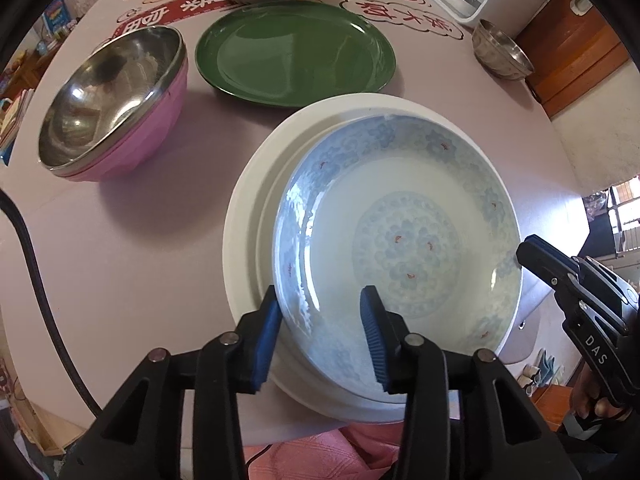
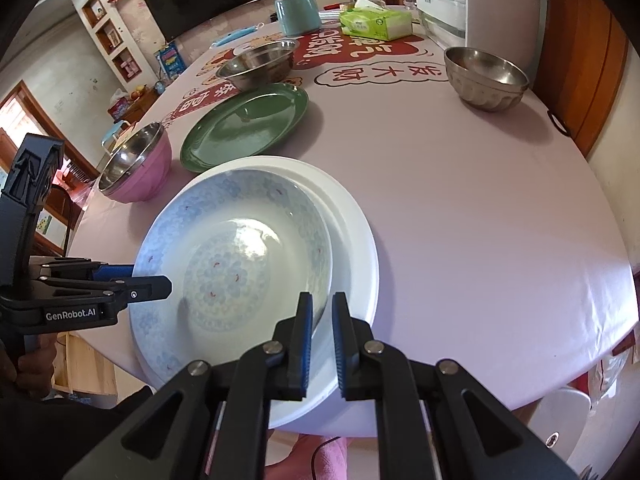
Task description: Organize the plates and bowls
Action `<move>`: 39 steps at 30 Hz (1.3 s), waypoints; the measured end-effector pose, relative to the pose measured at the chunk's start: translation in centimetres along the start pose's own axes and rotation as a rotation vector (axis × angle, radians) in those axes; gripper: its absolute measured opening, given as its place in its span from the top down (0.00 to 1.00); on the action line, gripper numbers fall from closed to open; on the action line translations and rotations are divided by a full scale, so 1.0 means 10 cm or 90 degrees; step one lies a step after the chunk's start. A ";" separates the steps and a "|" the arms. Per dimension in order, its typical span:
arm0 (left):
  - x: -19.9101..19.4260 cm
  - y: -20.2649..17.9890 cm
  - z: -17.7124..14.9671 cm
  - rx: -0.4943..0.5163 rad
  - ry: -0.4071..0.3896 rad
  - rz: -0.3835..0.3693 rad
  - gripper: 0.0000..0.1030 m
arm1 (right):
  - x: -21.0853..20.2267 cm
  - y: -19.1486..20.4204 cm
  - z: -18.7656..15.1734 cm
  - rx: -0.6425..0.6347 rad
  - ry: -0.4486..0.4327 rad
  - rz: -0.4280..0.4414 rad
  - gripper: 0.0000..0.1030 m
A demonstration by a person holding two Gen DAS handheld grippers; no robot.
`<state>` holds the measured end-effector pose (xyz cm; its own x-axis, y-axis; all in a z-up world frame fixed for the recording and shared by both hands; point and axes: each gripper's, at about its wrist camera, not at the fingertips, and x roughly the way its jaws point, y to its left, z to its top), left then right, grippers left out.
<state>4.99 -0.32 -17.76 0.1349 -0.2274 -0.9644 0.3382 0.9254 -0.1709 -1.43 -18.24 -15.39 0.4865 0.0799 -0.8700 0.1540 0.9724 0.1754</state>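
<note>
The blue flowered plate (image 1: pixel 400 240) sits inside the white plate (image 1: pixel 256 200) on the bench (image 1: pixel 140 260), near the green plate (image 1: pixel 294 52). The left hand-held gripper (image 1: pixel 320 336) has let go; its pads stand apart around the flowered rim. The right hand-held gripper (image 2: pixel 322 344) pinches that rim tight. It should let go gently so the plate settles flat.
</note>
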 end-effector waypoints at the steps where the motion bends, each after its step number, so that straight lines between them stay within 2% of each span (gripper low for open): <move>1: -0.02 0.00 0.00 -0.003 -0.004 -0.002 0.53 | -0.01 -0.01 0.01 -0.004 -0.001 0.001 0.90; 6: -0.17 -0.03 -0.02 -0.021 -0.034 -0.017 0.44 | -0.07 -0.03 0.03 -0.018 -0.009 0.010 0.90; 12: -0.36 -0.03 -0.11 -0.039 -0.064 -0.019 0.43 | -0.10 -0.03 0.07 -0.022 -0.013 0.027 0.90; 14: -0.45 -0.01 -0.13 -0.039 -0.072 -0.011 0.43 | -0.11 -0.03 0.09 -0.017 -0.016 0.035 0.87; 16: -0.55 0.06 -0.16 -0.040 -0.081 -0.004 0.42 | -0.13 -0.01 0.12 -0.015 -0.023 0.038 0.75; 22: -0.85 0.24 -0.13 -0.045 -0.112 0.014 0.42 | -0.18 0.04 0.22 -0.008 -0.045 0.049 0.63; 31: -1.20 0.49 0.00 -0.038 -0.149 0.039 0.42 | -0.16 0.12 0.41 0.023 -0.058 0.061 0.61; 36: -1.32 0.61 0.14 -0.026 -0.161 0.063 0.42 | -0.15 0.16 0.51 0.049 -0.068 0.061 0.61; 39: -1.38 0.73 0.26 -0.027 -0.158 0.060 0.41 | -0.13 0.19 0.58 0.066 -0.071 0.062 0.61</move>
<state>7.97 8.76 -5.15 0.3892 -0.2026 -0.8986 0.2755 0.9565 -0.0963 3.24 -17.80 -11.29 0.5951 0.1421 -0.7910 0.1865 0.9330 0.3079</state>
